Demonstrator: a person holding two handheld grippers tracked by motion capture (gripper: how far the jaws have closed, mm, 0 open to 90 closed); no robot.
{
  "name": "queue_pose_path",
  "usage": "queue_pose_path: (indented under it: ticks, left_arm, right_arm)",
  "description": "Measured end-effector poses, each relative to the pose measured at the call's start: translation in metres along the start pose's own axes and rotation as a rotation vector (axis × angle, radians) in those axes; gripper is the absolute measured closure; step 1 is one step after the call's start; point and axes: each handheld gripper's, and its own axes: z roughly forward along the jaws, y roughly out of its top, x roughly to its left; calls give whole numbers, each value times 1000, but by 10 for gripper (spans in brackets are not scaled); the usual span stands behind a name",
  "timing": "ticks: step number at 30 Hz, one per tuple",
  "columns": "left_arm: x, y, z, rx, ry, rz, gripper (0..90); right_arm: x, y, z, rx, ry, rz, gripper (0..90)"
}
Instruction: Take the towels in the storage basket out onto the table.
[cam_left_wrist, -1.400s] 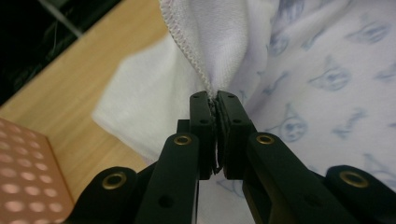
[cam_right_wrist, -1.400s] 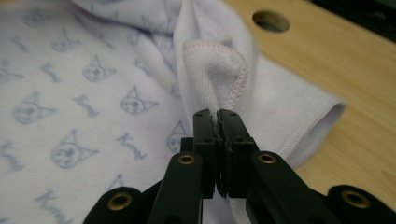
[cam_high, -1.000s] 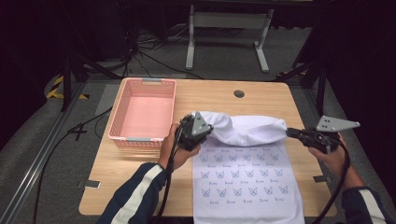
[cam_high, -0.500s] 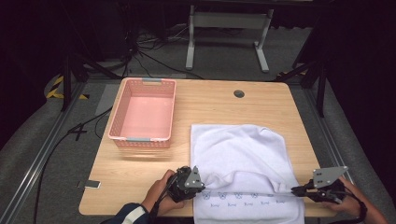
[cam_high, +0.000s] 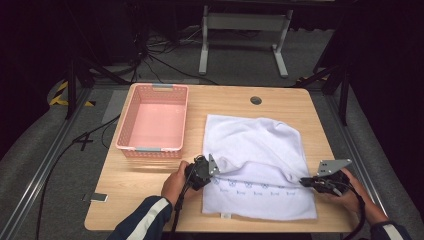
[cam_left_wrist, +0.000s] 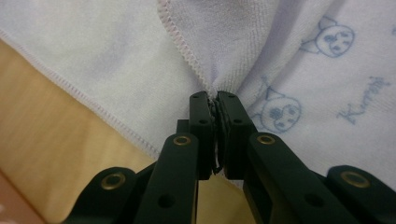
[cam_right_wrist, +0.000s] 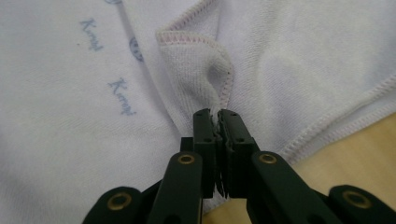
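Note:
A white towel (cam_high: 255, 150) printed with small blue cat faces lies on the wooden table (cam_high: 150, 172), its far half folded over toward the near edge. My left gripper (cam_high: 216, 169) is shut on the folded towel's left corner, low over the table. In the left gripper view the jaws pinch the stitched towel hem (cam_left_wrist: 187, 51) at the left gripper (cam_left_wrist: 215, 99). My right gripper (cam_high: 303, 182) is shut on the right corner. The right gripper view has the right gripper (cam_right_wrist: 215, 114) clamped on a bunched towel corner (cam_right_wrist: 196, 60).
A pink plastic basket (cam_high: 127, 130) stands to the left of the towel. A round cable hole (cam_high: 256, 100) sits near the table's far edge. Dark floor with cables and a metal stand (cam_high: 240, 30) lies beyond.
Both grippers have pulled the towel's far edge toward the near edge and lowered it, folding the towel over itself. The printed side is now mostly covered.

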Motion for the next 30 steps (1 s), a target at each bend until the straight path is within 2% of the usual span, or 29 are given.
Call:
queue_pose_path:
  ticks: [2, 5, 7, 8, 9, 10, 13, 14, 16, 17, 20, 21, 22, 23, 24, 25, 26, 28, 30]
  left_arm:
    - [6, 4, 1, -3, 17, -10, 854]
    - [12, 5, -12, -99, -4, -33, 854]
    - [12, 4, -24, -156, -6, -29, 853]
    - [11, 2, -31, -185, -27, -37, 852]
    - [11, -1, -38, -220, -49, -28, 850]
    - [8, -4, -45, -242, -49, -25, 850]
    - [-1, -16, -60, -300, -88, -3, 848]
    - [-4, -19, -62, -300, -95, 21, 843]
    - [-12, -27, -65, -303, -109, 39, 824]
    - [-16, -32, -64, -294, -130, 25, 820]
    - [-23, -43, -61, -223, -168, 49, 778]
    - [-24, -47, -61, -201, -192, 51, 732]
    - [-25, -50, -61, -188, -205, 35, 670]
    - [-24, -50, -62, -188, -195, 14, 570]
    - [-22, -50, -63, -204, -193, -15, 518]
    - [-21, -48, -65, -232, -206, -60, 476]
    - [-20, -45, -66, -252, -205, -84, 431]
    - [-21, -33, -65, -262, -200, -37, 362]
    - [-22, -22, -58, -261, -224, -15, 337]
  right_arm:
    - [-8, 8, 6, 12, -38, -11, 860]
    - [-17, 14, 3, -31, -40, 4, 857]
    - [-18, 14, -10, -100, -14, 6, 852]
    - [-16, 13, -18, -128, -11, -8, 849]
    - [-14, 12, -27, -154, -5, -23, 848]
    - [-12, 10, -36, -179, 0, -32, 848]
    - [-2, 2, -59, -225, 29, -69, 845]
    - [3, -1, -63, -226, 42, -87, 840]
    - [9, -6, -67, -215, 69, -121, 841]
    - [14, -10, -69, -206, 90, -139, 837]
    - [22, -20, -67, -159, 138, -160, 750]
    - [25, -22, -65, -136, 146, -174, 741]
    - [28, -24, -64, -124, 160, -183, 717]
    - [30, -25, -64, -123, 155, -180, 673]
    - [31, -24, -64, -129, 136, -171, 614]
    - [31, -22, -64, -131, 107, -151, 591]
    - [30, -19, -65, -137, 88, -138, 588]
    - [28, -8, -64, -151, 31, -95, 510]
    - [25, 1, -61, -173, 26, -69, 501]
